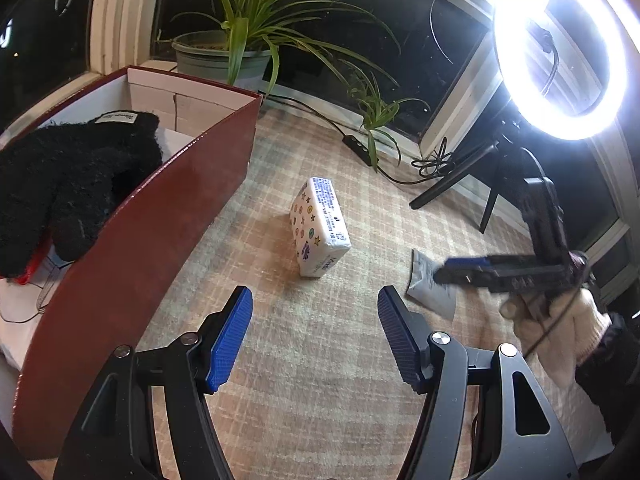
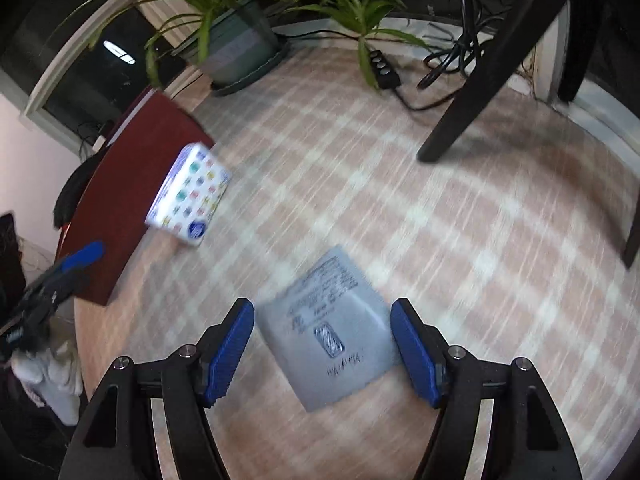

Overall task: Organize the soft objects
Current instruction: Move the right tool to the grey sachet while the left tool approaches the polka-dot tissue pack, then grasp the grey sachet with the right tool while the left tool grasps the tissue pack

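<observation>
Right gripper (image 2: 322, 350) over the flat grey pouch (image 2: 326, 332), jaws apart and empty.
Pouch lies so thin on the table (image 2: 460, 240) that the jaws may skid off or snag the cloth. Left gripper (image 1: 315, 338), jaws apart too, faces the tissue pack (image 1: 320, 226) at 12 o'clock; red box (image 1: 132, 240) at 10 holds a black glove (image 1: 68, 184); lamp leg (image 2: 480, 72) at 1 o'clock.

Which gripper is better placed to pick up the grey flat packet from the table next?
The right gripper. Its open fingers already stand on both sides of the grey packet, just above it. The left gripper is open over bare tablecloth, with the packet off to its side.
</observation>
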`<state>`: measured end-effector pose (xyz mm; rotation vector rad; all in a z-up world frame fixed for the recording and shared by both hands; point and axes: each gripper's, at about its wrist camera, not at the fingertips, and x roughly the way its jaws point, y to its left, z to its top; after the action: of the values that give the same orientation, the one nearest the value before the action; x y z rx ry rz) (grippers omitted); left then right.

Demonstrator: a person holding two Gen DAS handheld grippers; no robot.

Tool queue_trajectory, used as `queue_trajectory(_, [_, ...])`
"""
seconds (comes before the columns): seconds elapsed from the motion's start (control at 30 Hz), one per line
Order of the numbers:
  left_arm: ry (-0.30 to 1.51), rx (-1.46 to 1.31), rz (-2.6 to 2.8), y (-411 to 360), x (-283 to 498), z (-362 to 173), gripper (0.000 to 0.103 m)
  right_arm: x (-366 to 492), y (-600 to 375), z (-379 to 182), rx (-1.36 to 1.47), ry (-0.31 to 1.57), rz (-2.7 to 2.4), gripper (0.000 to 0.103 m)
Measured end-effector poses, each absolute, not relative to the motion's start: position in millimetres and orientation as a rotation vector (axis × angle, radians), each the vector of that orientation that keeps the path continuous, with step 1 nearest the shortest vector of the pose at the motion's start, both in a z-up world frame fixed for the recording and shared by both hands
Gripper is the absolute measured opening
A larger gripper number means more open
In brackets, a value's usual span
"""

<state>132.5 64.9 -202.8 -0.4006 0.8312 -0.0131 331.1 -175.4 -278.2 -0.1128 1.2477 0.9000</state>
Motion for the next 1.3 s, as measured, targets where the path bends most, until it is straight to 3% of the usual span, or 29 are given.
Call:
queue_trajectory(0.33, [0.830, -0.350, -0.012, 51, 150, -218, 0.065, 262, -154, -284, -0.427, 1.013, 0.724, 0.069])
queue_trajectory(0.6, [0.834, -0.341, -0.009, 50, 156, -221, 0.065, 277, -140, -278, -0.663, 0.946, 0.754, 0.076])
queue_trajectory(0.93, [0.820, -0.351, 0.010, 52, 163, -224, 0.065, 326, -149, -287, -0.419, 1.049, 0.674, 0.077])
queue_trajectory(1.03, [0.823, -0.350, 0.009, 51, 167, -227, 0.069, 321, -154, -288, -0.408, 1.043, 0.665, 0.078])
queue_trajectory(1.3, [0.802, -0.280, 0.030, 35, 191, -234, 0.070, 321, -157, -289, -0.387, 1.027, 0.652, 0.079])
